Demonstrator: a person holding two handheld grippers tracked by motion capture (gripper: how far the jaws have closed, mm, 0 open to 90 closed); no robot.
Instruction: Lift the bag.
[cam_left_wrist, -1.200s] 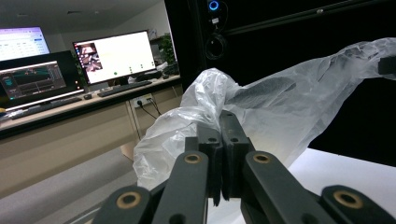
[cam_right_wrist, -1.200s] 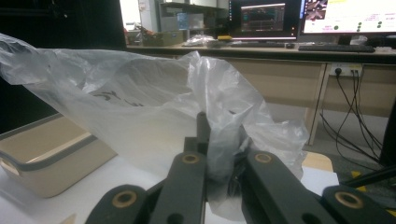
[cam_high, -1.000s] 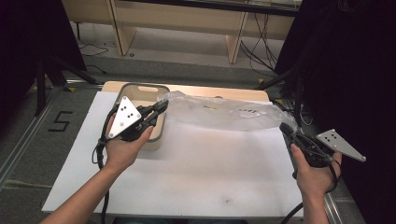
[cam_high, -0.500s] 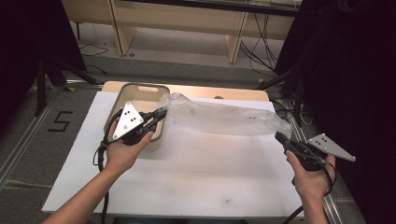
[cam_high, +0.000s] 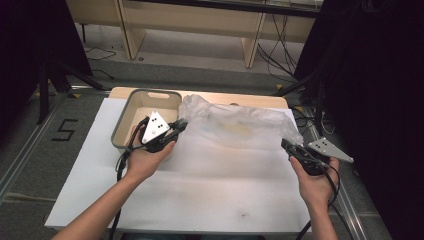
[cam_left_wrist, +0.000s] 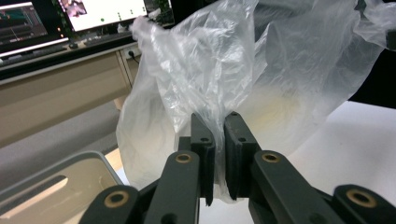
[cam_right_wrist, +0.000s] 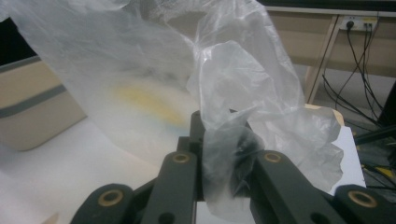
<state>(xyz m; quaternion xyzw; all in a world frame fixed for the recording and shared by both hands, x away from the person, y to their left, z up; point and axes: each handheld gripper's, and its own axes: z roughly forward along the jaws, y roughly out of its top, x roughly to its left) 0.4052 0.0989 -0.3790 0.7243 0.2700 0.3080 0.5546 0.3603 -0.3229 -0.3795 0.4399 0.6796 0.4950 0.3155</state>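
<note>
A clear plastic bag (cam_high: 235, 125) lies stretched across the far half of the white table (cam_high: 200, 195), one end at the rim of the beige bin (cam_high: 131, 112) and the other near the table's right edge, with a faint yellow patch showing through its middle; the left gripper (cam_high: 179, 126), held in the person's left hand (cam_high: 145, 160), sits at the bag's left end just beside the bin; in the left gripper view its jaws have just been easing apart and stand narrow, a thin gap between them, with a fold of the bag (cam_left_wrist: 205, 88) running down into that gap, though whether the pads press on it I cannot tell for certain; the bin's grey rim (cam_left_wrist: 56, 172) shows at the lower left of that view; the right gripper (cam_high: 286, 145), in the right hand (cam_high: 315, 182), meets the bag's right end at the table's right side; in the right gripper view its jaws have likewise just been opening a little and stand narrow, with a crumpled wad of the bag (cam_right_wrist: 233, 121) bunched between and over them, hiding the pads, so the grip itself is hard to read; the rest of the bag billows up and away toward the bin (cam_right_wrist: 32, 112); both grey plates on the grippers point outward in the high view.
</note>
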